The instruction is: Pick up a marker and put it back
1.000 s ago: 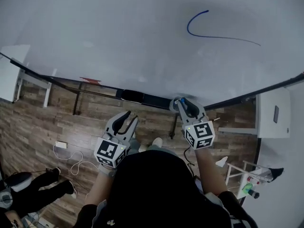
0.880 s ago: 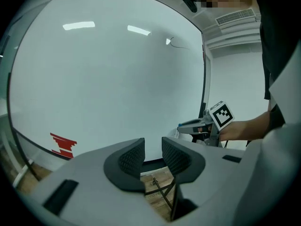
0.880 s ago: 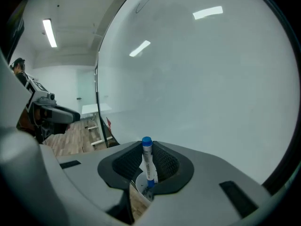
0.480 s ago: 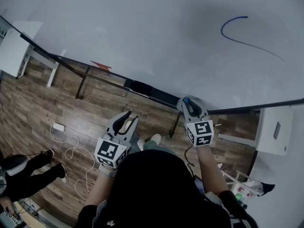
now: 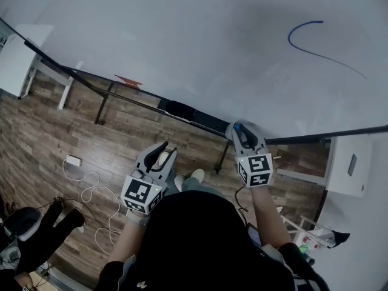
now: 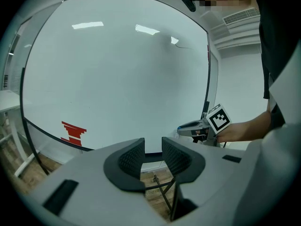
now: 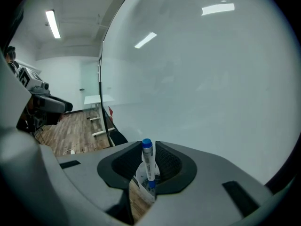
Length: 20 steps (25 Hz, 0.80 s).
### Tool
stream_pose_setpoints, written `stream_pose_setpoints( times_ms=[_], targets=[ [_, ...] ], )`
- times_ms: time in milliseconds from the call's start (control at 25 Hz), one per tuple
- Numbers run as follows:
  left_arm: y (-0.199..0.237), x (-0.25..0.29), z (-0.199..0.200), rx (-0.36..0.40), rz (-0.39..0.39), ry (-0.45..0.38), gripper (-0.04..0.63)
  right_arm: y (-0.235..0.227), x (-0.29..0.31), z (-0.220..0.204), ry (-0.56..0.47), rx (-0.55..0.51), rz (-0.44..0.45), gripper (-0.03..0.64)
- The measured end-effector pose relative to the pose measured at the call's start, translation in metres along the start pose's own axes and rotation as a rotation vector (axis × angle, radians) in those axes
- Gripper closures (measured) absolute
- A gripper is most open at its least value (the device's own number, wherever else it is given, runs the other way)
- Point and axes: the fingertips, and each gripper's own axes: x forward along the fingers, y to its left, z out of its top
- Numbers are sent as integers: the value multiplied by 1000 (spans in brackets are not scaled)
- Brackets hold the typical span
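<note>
Nearest the person, the left gripper is hanging idle over the floor, its jaws standing a little apart with nothing between them. Further out, the right gripper is clamping the blue-capped marker upright between its pads, just short of the whiteboard's lower edge. Beyond, a blue line is showing toward the board's upper right corner. Judgement: pick-up is done; putting the marker back is outstanding.
</note>
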Motion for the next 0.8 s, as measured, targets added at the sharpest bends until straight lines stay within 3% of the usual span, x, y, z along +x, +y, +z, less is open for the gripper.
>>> stream_pose_setpoints(
  times_ms=[480, 800],
  targets=[
    [-13, 27, 24, 82, -149, -7, 469, -8, -39, 23, -70, 70, -104, 509],
    [-35, 59, 40, 135, -308, -13, 469, -27, -91, 26, -121, 158, -261, 509]
  ],
)
